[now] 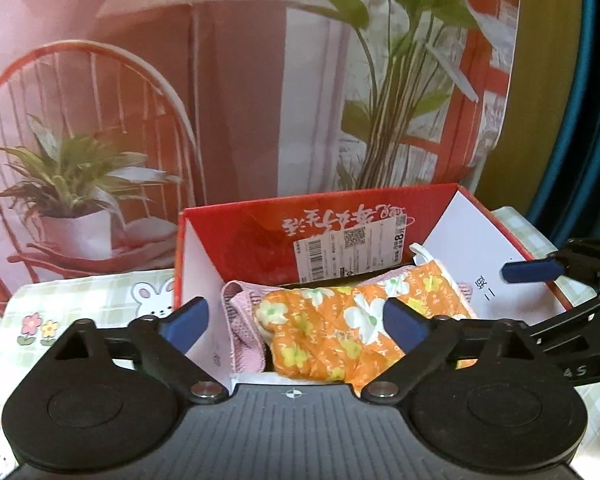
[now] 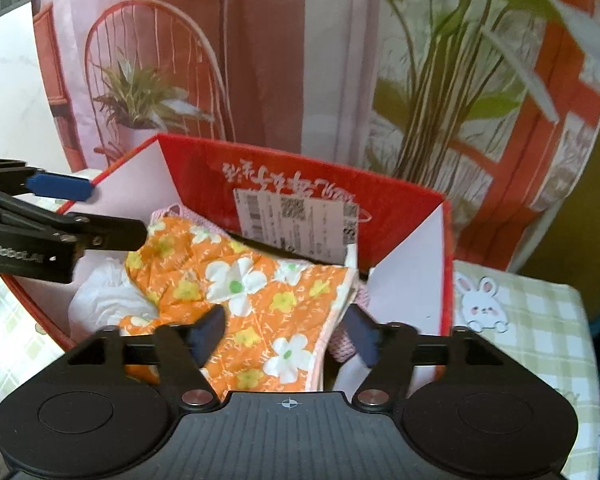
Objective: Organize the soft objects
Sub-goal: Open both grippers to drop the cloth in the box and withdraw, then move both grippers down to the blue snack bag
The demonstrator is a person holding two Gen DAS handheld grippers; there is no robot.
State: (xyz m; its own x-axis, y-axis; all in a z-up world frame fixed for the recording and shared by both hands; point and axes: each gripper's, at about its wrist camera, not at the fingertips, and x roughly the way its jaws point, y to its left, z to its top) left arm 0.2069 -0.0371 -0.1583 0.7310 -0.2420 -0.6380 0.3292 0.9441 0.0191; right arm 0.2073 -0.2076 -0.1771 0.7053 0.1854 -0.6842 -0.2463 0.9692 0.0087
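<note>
Backdrop cloth [image 1: 260, 100] printed with a red chair, potted plants and a window hangs behind everything, filling most of both views. Below it a table covered in a pale green checked cloth [image 2: 540, 320] with cartoon rabbits carries a red cardboard box [image 1: 260, 232], its flaps standing open and a white barcode label [image 1: 352, 254] stuck to the inner back wall. Inside the box lies an orange cloth with white and yellow flowers [image 1: 328, 328], spread across most of the bottom and draped over a pink towel [image 1: 240, 320], which shows at the box's left side from the left wrist camera. From the right wrist camera something white and crumpled [image 2: 104, 292] sits in the box just beside the orange cloth. The left gripper [image 1: 296, 320] hovers over the near edge of the box with its jaws spread wide, one blue pad on each side of the orange cloth, holding nothing. The right gripper [image 2: 288, 338] hangs close above the orange cloth, jaws likewise spread and empty, dark pads apart over the flowered fabric.
</note>
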